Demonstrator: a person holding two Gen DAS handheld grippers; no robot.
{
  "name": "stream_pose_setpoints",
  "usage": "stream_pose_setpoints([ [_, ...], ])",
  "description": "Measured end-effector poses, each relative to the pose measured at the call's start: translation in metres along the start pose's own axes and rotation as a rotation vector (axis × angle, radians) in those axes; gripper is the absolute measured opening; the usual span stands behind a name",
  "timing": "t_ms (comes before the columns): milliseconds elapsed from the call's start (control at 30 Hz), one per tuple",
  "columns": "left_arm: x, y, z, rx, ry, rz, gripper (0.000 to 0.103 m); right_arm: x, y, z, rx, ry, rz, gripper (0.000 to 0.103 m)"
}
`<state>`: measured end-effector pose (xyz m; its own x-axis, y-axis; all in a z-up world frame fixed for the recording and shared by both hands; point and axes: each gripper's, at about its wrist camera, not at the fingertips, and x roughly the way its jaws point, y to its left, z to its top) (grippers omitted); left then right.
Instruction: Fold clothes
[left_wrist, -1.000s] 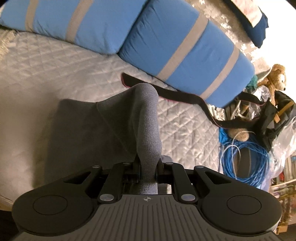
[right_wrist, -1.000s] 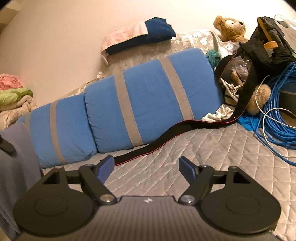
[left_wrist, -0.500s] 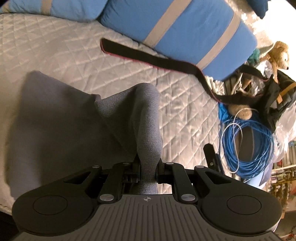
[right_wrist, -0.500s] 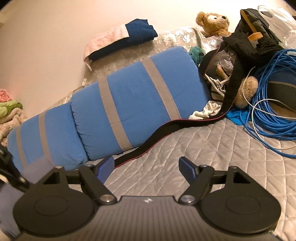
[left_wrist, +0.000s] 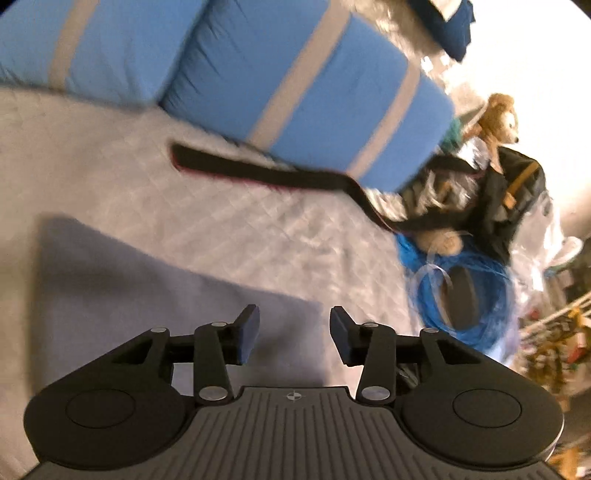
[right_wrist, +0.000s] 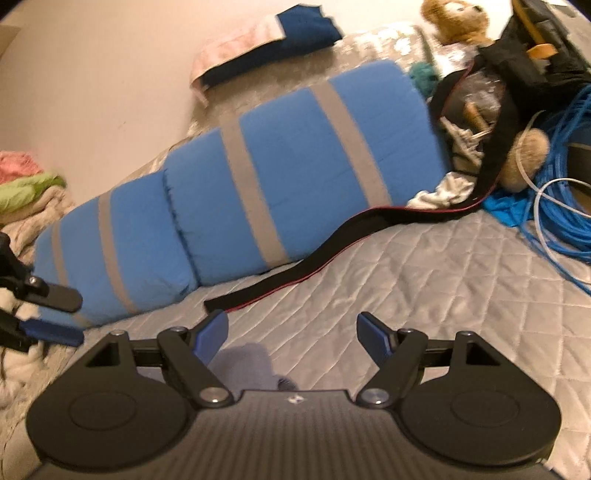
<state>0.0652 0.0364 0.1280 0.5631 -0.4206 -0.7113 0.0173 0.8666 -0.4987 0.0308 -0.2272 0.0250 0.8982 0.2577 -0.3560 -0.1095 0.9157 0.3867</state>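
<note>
A grey garment (left_wrist: 140, 295) lies flat on the quilted bed cover (left_wrist: 258, 229), spread to the left and below my left gripper (left_wrist: 294, 332). That gripper hangs just above the cloth, open, with nothing between its fingers. In the right wrist view my right gripper (right_wrist: 292, 336) is open and empty too, low over the bed. A small corner of the grey garment (right_wrist: 245, 363) shows below it. The left gripper (right_wrist: 55, 312) appears at the far left edge of that view, its fingers apart.
Blue pillows with grey stripes (right_wrist: 258, 184) line the back of the bed. A black strap (left_wrist: 266, 173) lies across the quilt. Coiled blue cable (left_wrist: 461, 295), a black bag (left_wrist: 509, 199) and a teddy bear (left_wrist: 495, 114) crowd the right side. Folded clothes (right_wrist: 26, 192) sit far left.
My left gripper has let go of the grey garment, which has dropped flat on the bed. The right gripper has dipped lower toward the quilt.
</note>
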Motion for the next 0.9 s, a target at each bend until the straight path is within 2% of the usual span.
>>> stream_pose_setpoints([
  [233,0.0,0.064,-0.018,0.048,-0.112,0.186,0.041,0.015,0.012,-0.008,-0.039,0.091,0.027,0.083],
  [333,0.006,0.093,-0.021,0.031,-0.146,0.188,0.041,0.024,0.016,-0.01,-0.042,0.118,0.032,0.08],
  [400,0.01,0.112,-0.023,0.021,-0.166,0.183,0.041,0.032,0.018,-0.01,-0.038,0.14,0.032,0.073],
  [533,0.024,0.125,-0.024,0.071,-0.165,0.248,0.041,0.051,0.021,-0.012,-0.035,0.203,0.018,0.07],
  [700,0.042,0.14,-0.024,0.122,-0.165,0.328,0.041,0.066,0.028,-0.017,-0.106,0.23,-0.072,0.069],
  [900,0.053,0.145,-0.022,0.168,-0.167,0.32,0.042,0.078,0.032,-0.016,-0.16,0.221,-0.127,0.068],
])
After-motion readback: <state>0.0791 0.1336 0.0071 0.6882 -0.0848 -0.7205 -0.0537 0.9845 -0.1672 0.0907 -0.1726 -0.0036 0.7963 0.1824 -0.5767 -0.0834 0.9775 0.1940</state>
